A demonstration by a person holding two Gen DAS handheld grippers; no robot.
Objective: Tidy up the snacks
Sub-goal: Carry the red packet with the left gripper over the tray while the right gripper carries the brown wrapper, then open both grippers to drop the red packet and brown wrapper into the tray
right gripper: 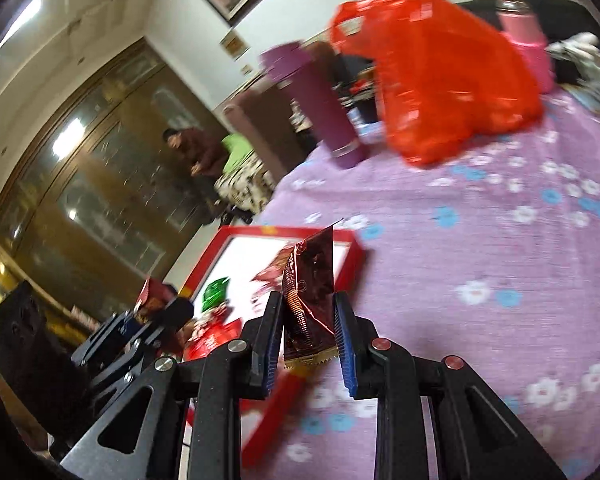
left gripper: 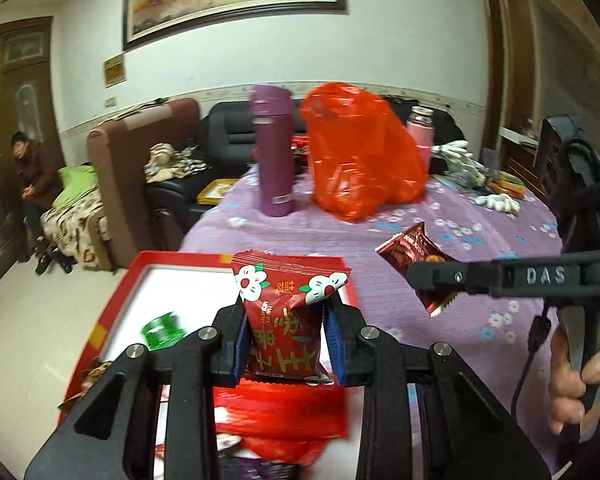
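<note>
Left gripper (left gripper: 286, 344) clamped on a red flower-print snack packet (left gripper: 290, 312), held above the red box (left gripper: 112, 300). Right gripper (right gripper: 308, 344) pinching a dark red foil packet (right gripper: 306, 292) over the purple flowered tablecloth (right gripper: 480, 240), beside the box's corner. Inside the white-lined box, a green packet (left gripper: 162, 328) and red wrappers. Farther back, an orange-red plastic bag (left gripper: 360, 152), contents unclear.
</note>
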